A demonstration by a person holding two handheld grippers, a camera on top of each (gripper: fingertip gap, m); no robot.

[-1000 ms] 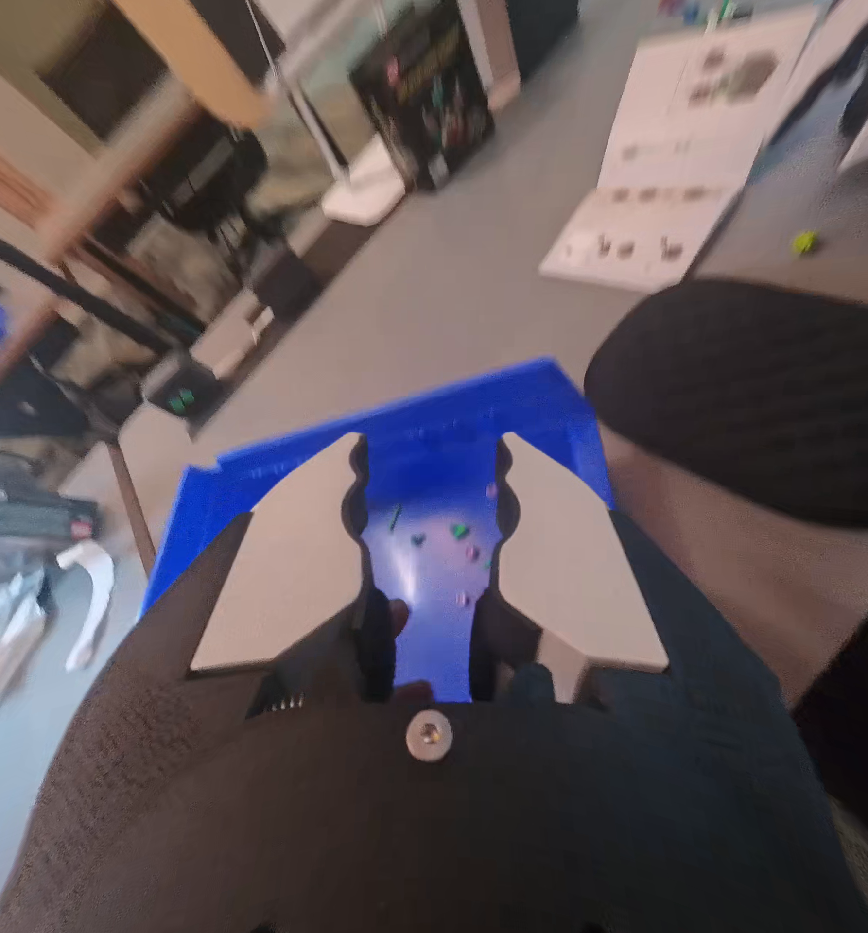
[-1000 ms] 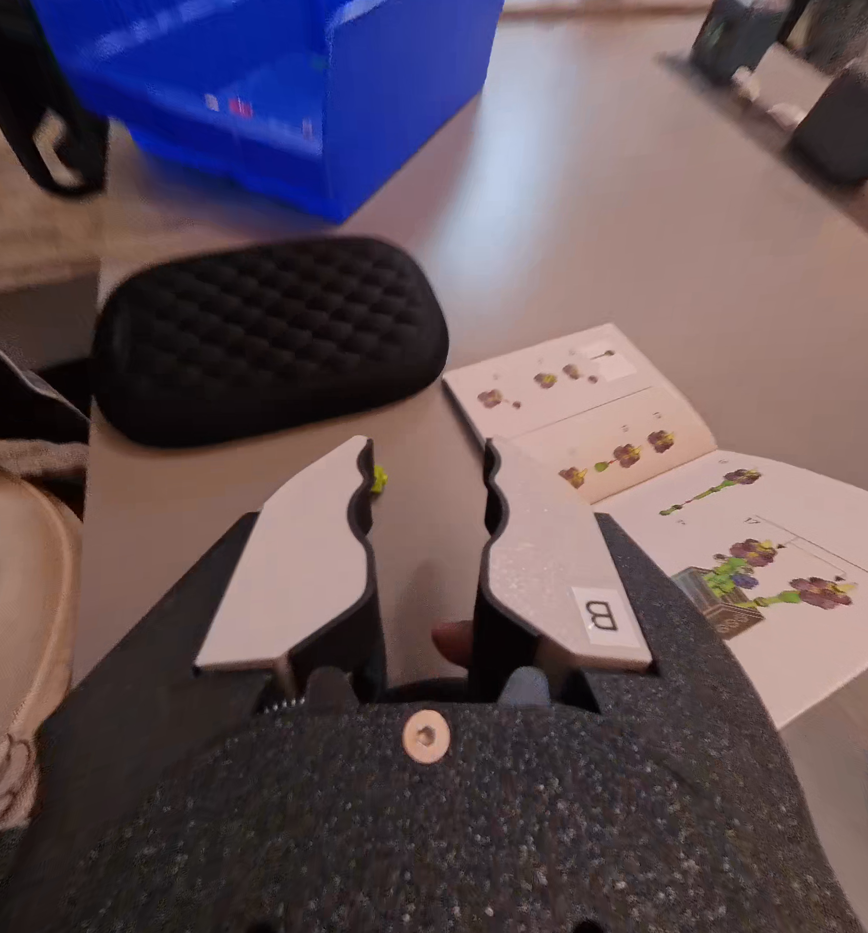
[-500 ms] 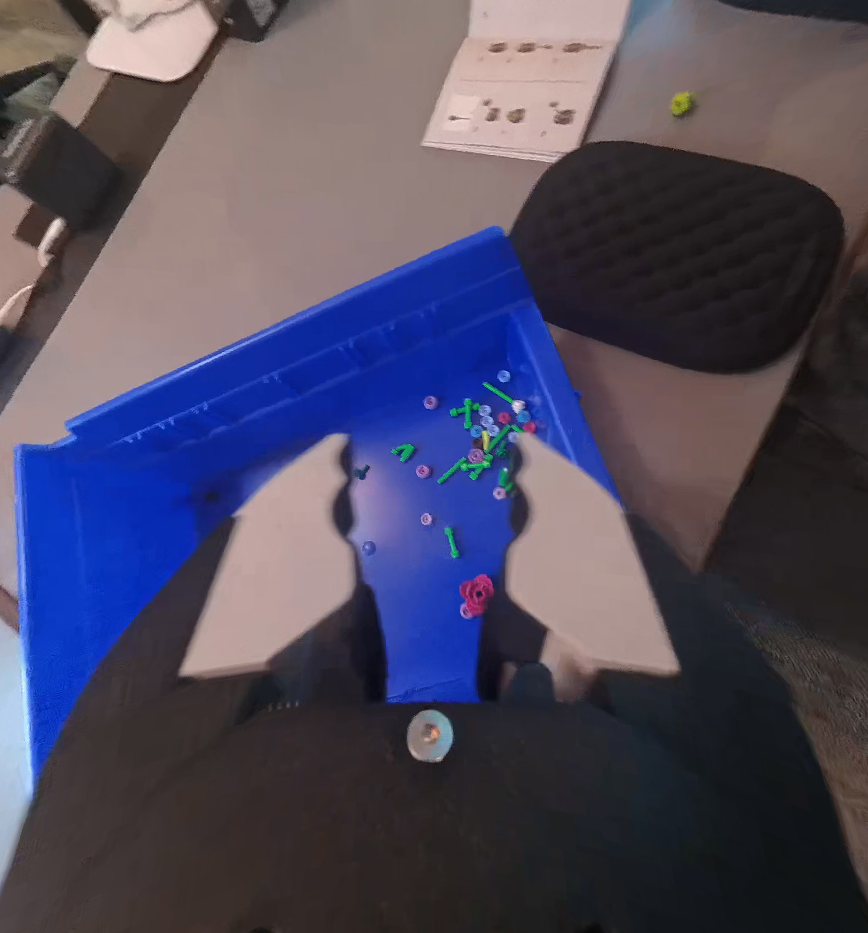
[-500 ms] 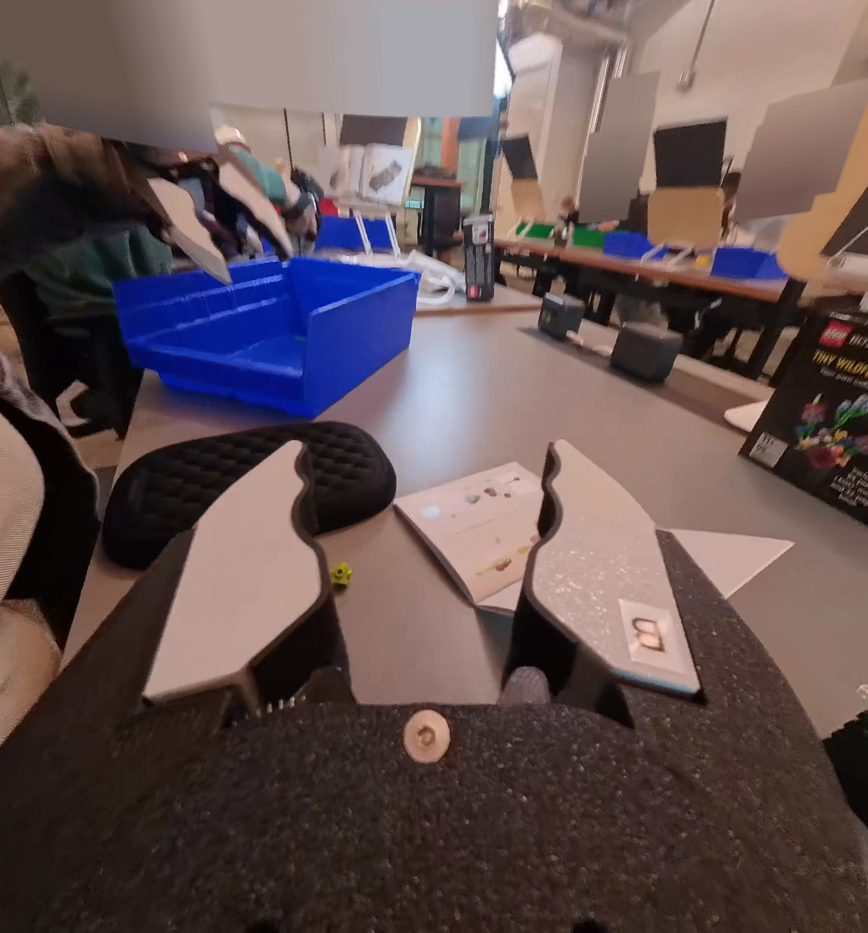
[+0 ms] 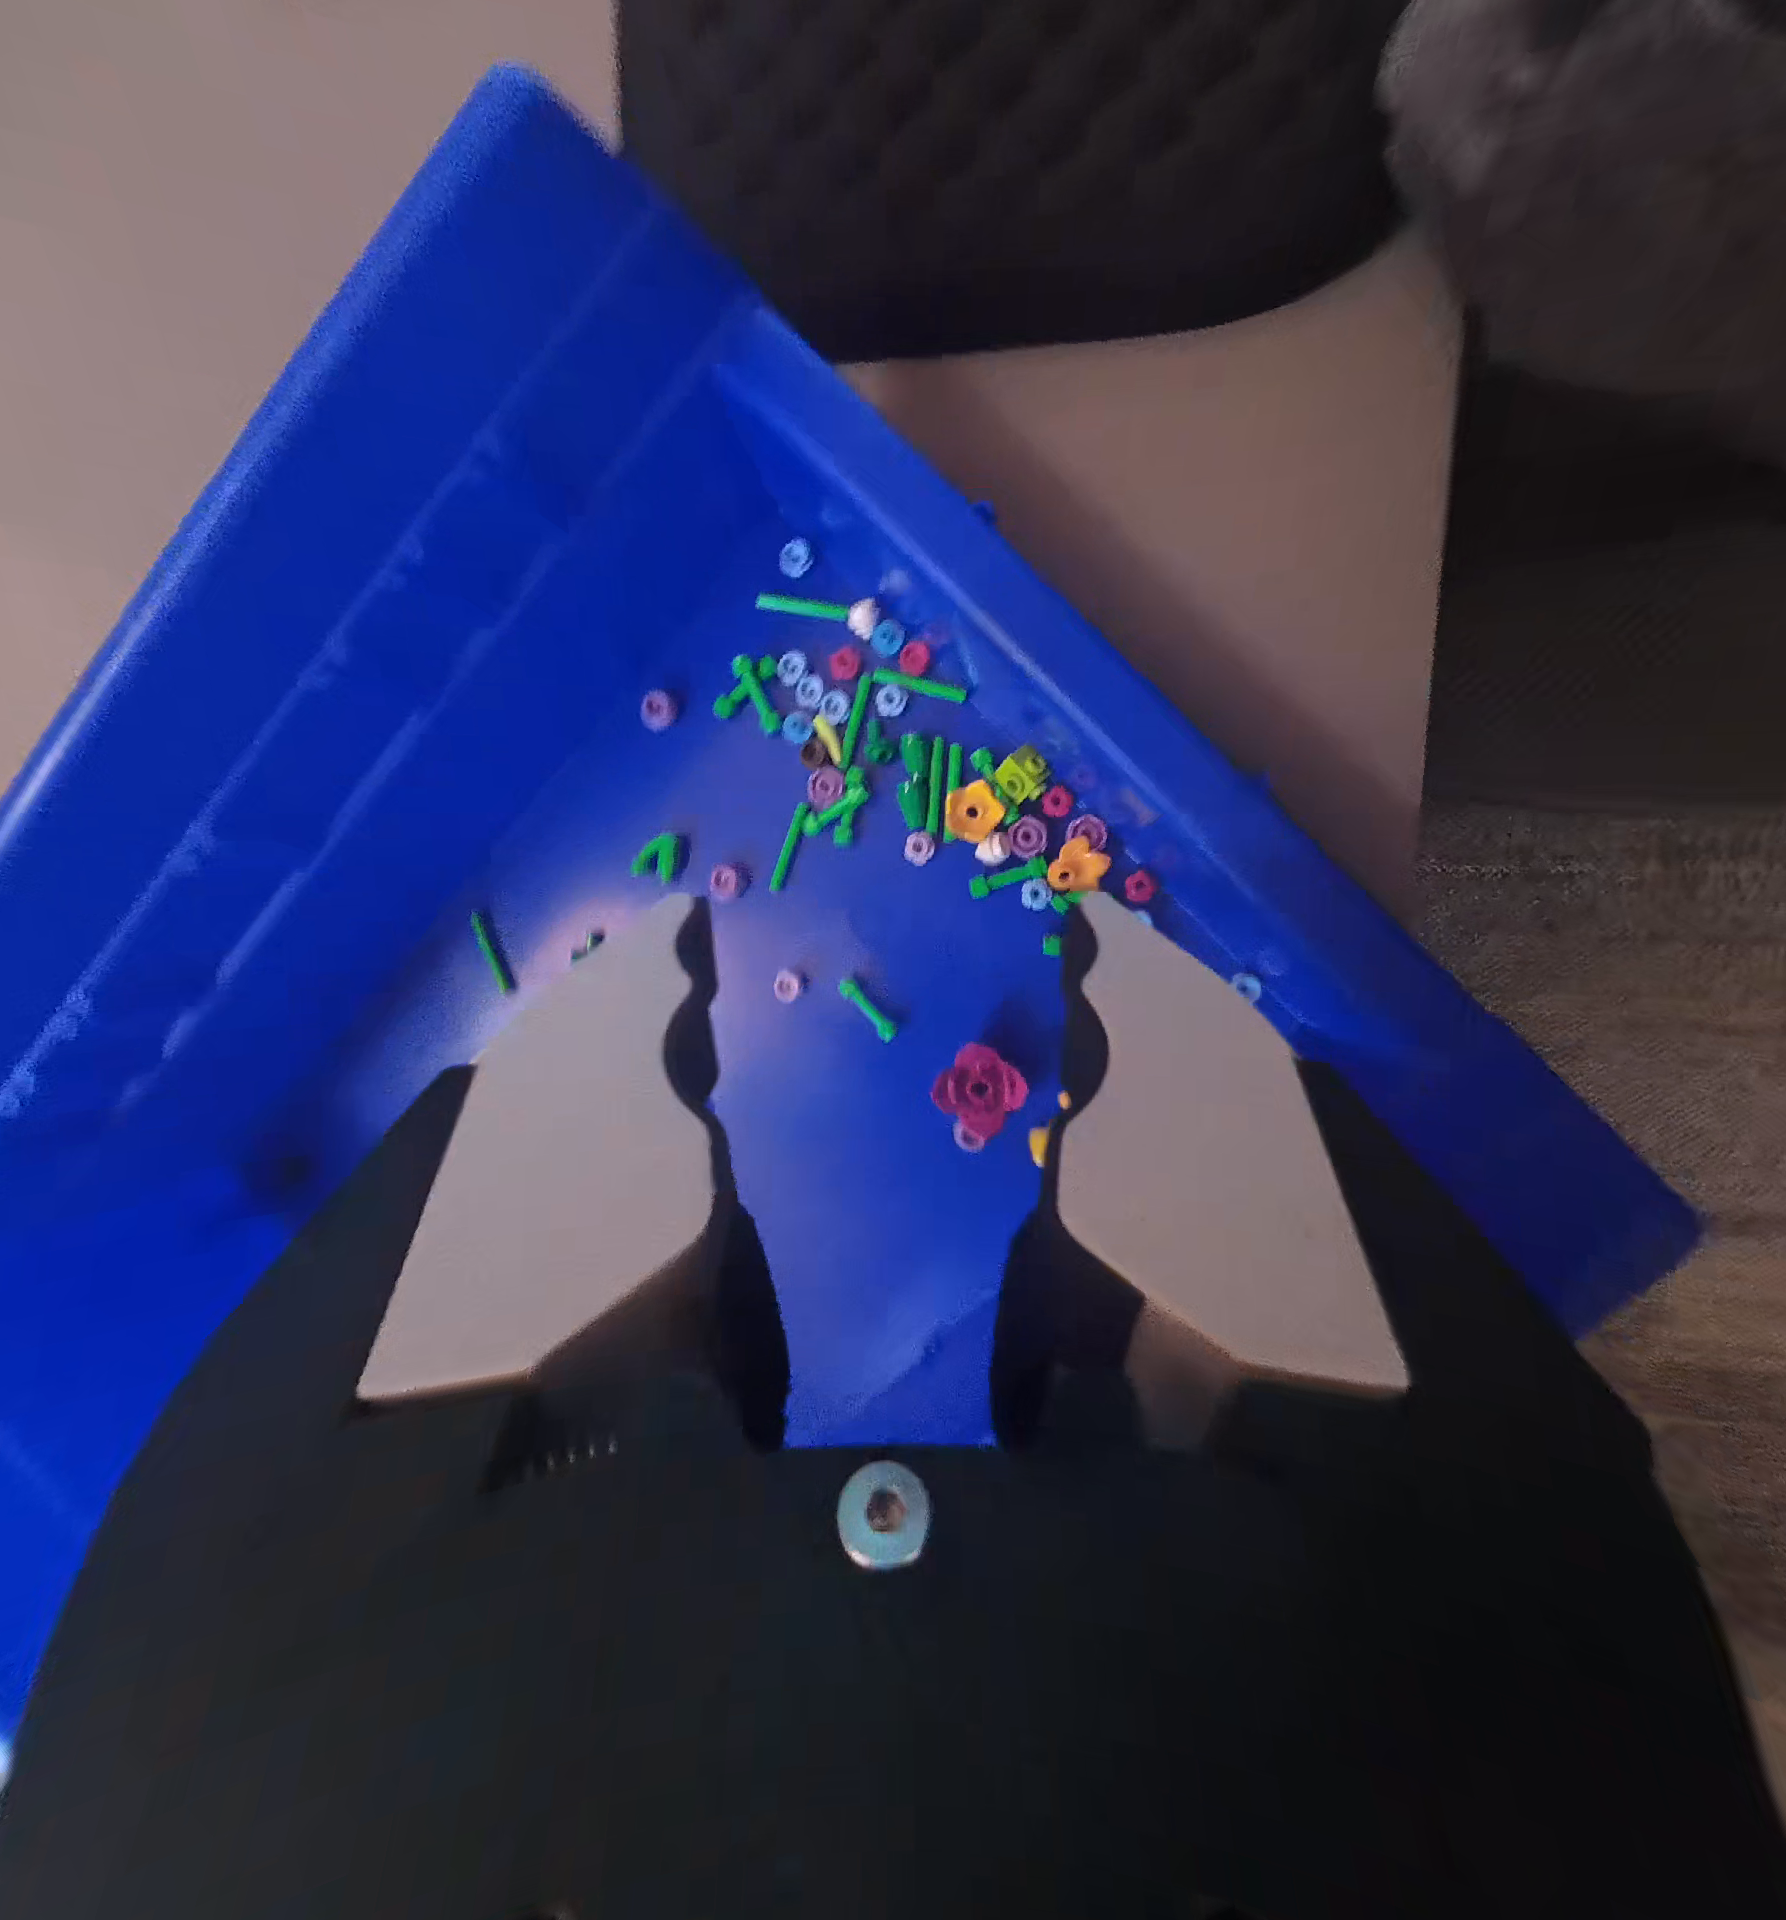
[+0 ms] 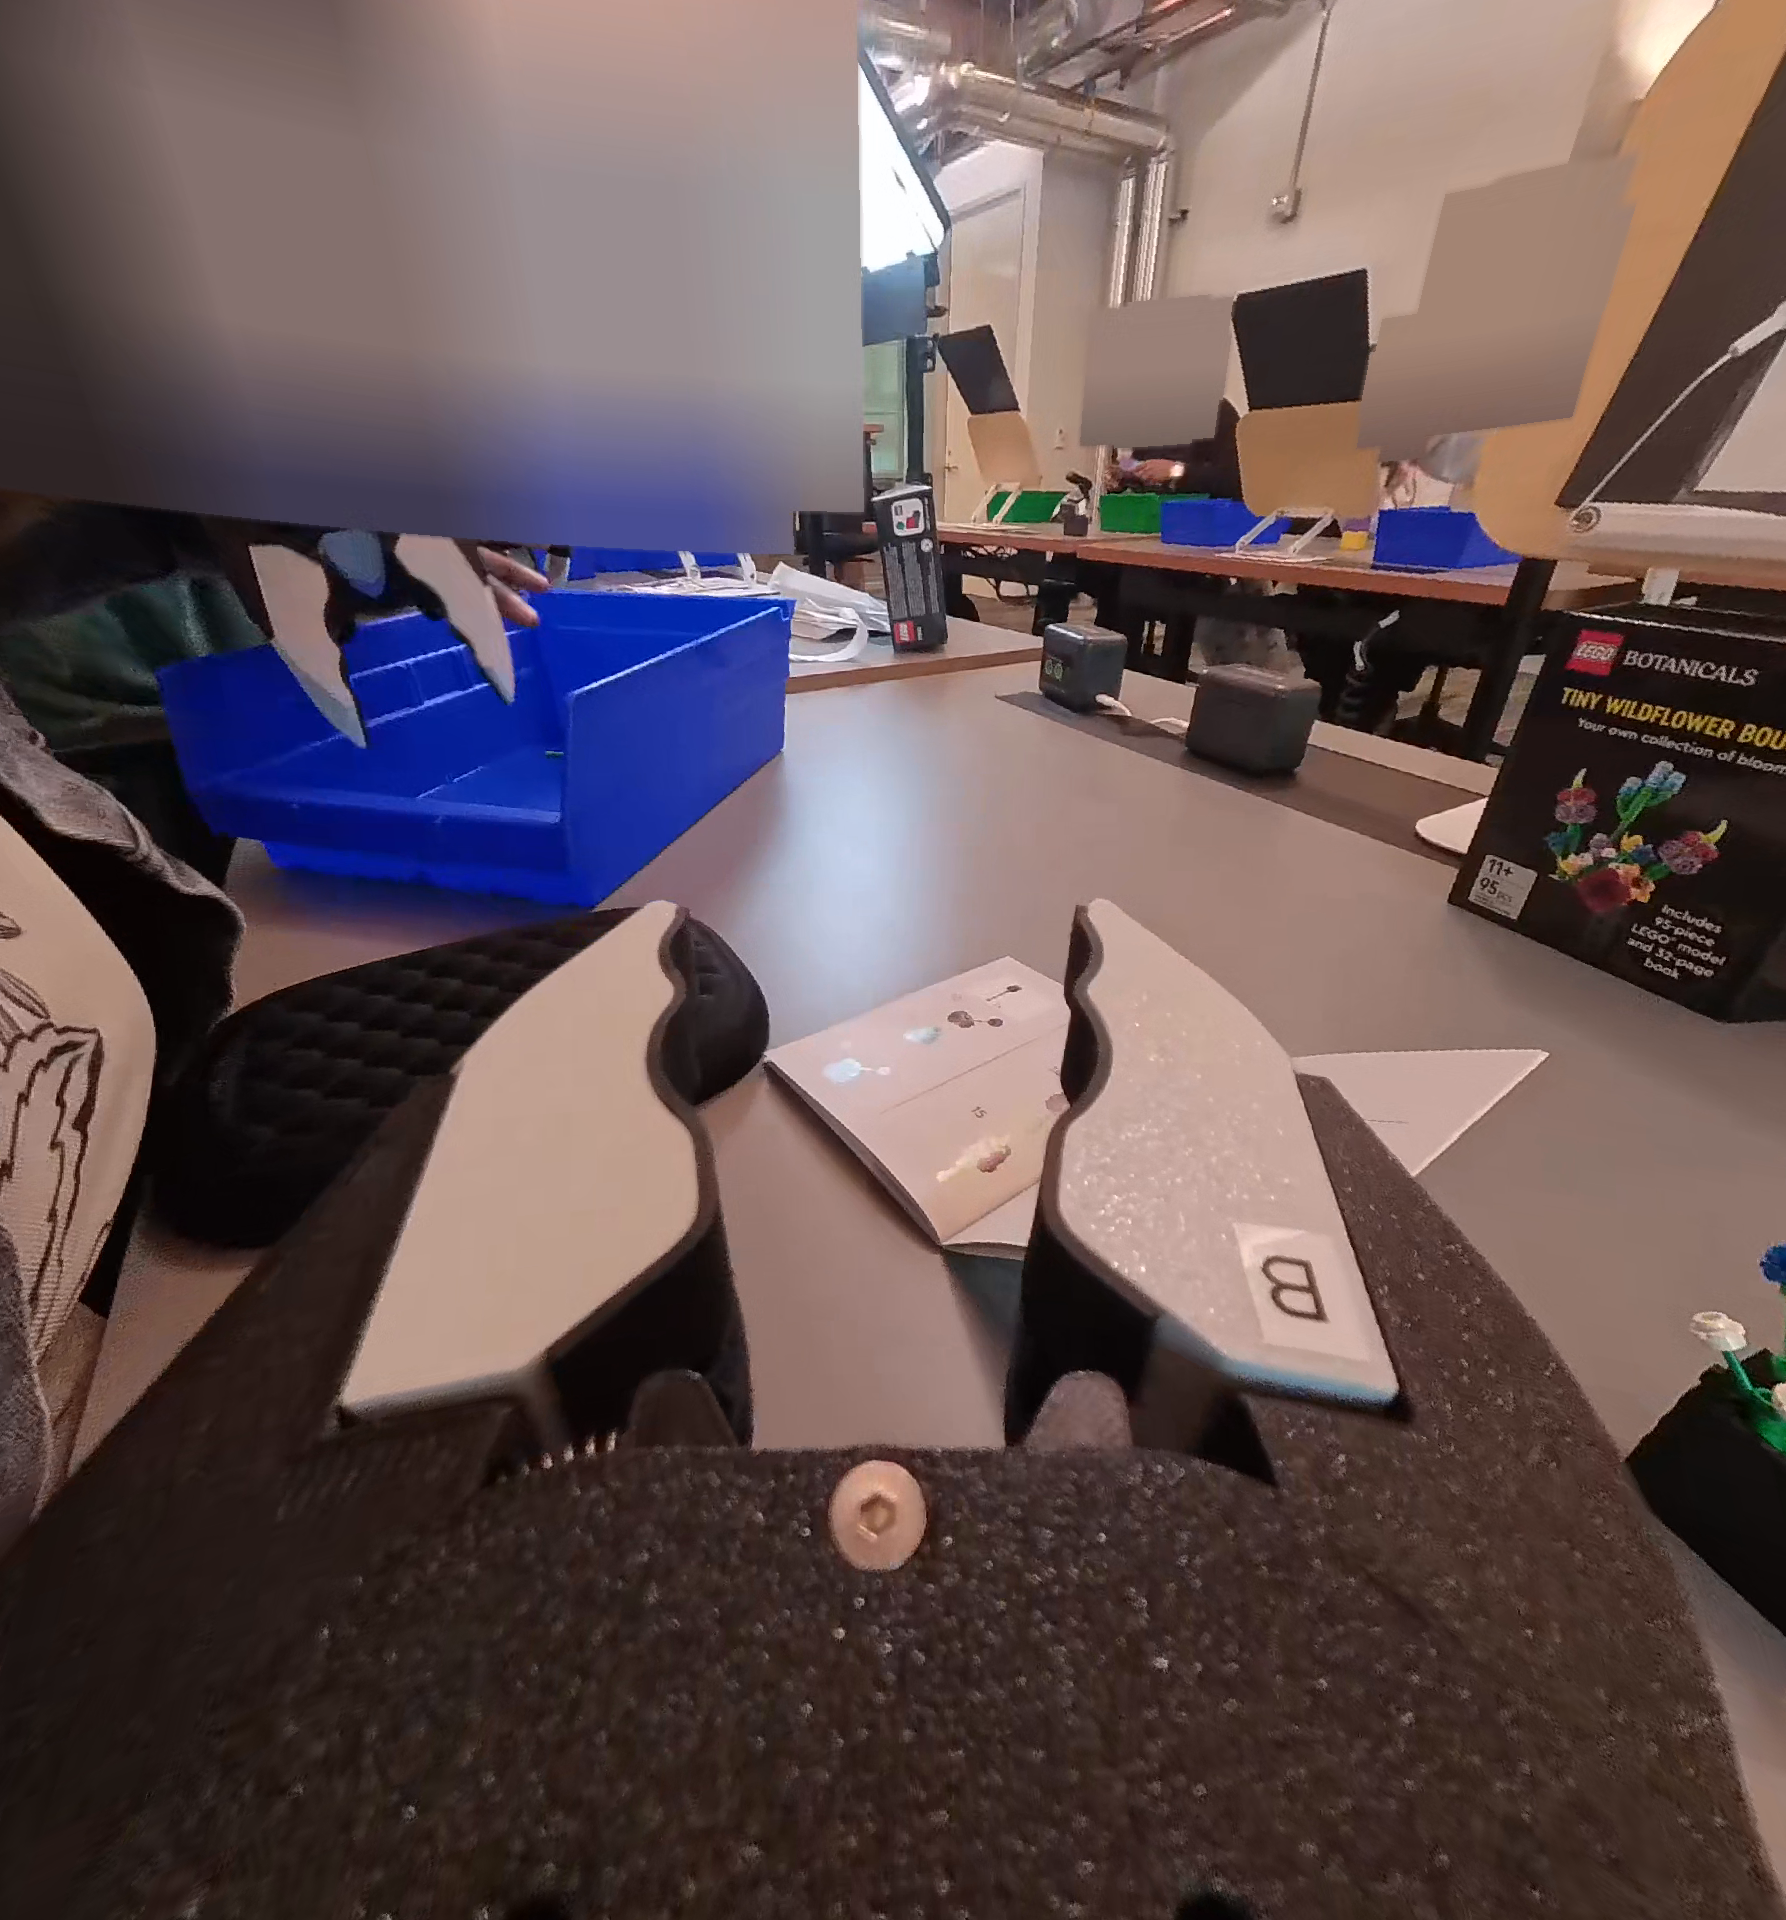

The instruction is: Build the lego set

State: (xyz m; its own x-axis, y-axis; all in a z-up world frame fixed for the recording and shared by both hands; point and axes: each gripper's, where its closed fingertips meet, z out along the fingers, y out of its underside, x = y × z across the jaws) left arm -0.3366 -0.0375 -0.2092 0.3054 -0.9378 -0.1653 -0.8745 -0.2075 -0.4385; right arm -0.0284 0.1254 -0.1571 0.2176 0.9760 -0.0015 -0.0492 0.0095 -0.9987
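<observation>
A blue bin [image 5: 276,727] holds several loose lego pieces: green stems, small round studs, orange flowers and a dark pink flower [image 5: 978,1088]. My left gripper [image 5: 884,914] is open and empty, pointing down into the bin above the pieces. It also shows in the right wrist view [image 6: 421,707] over the bin [image 6: 660,748]. My right gripper [image 6: 873,925] is open and empty, held low over the table above the open instruction booklet [image 6: 930,1091]. A partly built lego flower model [image 6: 1782,1423] on a black base stands at the right.
A black quilted pad [image 6: 349,1060] lies between the bin and the booklet; it also shows in the left wrist view [image 5: 972,156]. A black lego box [image 6: 1658,831] stands at the right. Small dark devices [image 6: 1253,717] sit farther back. A person's clothing is at the left edge. The grippers' ends are close to 35 centimetres from one another.
My left gripper has swung over the bin and lowered into it, jaws spread wider. My right gripper has tilted up from looking down at the table to a level view and opened wider.
</observation>
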